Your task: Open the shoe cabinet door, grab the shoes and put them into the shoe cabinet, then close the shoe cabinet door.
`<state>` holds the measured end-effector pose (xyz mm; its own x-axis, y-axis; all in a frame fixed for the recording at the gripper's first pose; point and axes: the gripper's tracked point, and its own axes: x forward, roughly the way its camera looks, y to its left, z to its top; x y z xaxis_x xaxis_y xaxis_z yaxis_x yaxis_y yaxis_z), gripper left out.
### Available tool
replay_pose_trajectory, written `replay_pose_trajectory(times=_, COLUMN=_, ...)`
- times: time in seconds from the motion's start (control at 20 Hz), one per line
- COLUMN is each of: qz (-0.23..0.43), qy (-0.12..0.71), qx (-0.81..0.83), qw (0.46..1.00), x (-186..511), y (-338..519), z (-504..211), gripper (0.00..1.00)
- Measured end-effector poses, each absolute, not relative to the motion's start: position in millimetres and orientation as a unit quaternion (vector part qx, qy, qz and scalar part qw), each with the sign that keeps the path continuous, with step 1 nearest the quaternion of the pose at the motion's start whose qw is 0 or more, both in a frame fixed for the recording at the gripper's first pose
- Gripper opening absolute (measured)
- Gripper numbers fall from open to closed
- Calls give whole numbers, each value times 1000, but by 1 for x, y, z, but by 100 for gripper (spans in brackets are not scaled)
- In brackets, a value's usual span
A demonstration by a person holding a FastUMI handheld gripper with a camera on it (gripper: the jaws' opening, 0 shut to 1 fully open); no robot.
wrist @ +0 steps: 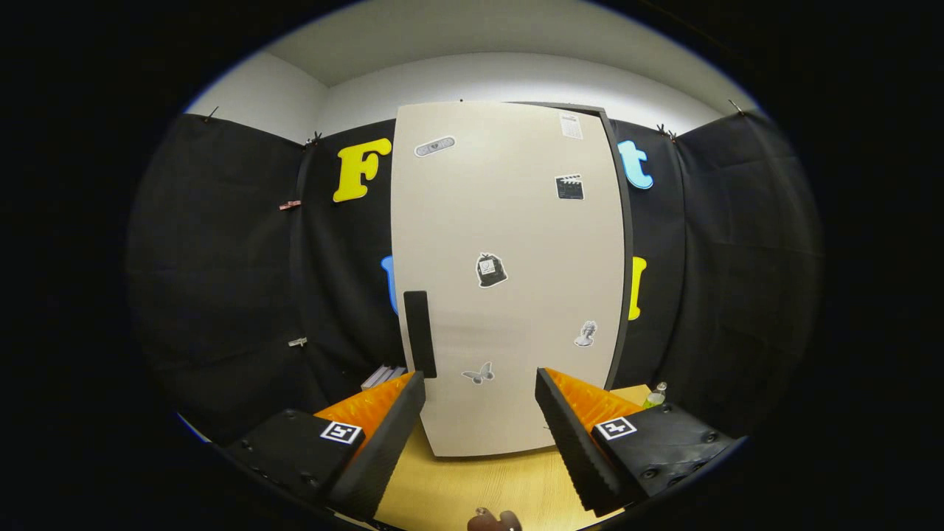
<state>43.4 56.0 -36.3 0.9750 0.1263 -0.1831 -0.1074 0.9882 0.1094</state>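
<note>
The shoe cabinet stands upright on the wooden table, straight ahead of my fingers. Its pale door is closed and carries several small stickers. A dark vertical handle sits on the door's left edge, low down, just above and ahead of my left fingertip. My gripper is open, with the fingers spread wide to either side of the door's lower part and nothing between them. A small brown rounded thing peeks up at the table's near edge, between the fingers; I cannot tell what it is.
Black cloth walls close the booth on the left, back and right. A few flat white items lie behind the cabinet's left side. A small clear bottle stands to the cabinet's right, beyond my right finger.
</note>
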Motion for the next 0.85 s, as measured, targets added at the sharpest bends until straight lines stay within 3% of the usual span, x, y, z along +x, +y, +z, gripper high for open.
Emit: replay_pose_trajectory(times=0.85, qz=73, qy=69, qx=48, qw=994, x=47, y=61, z=-24, gripper=99)
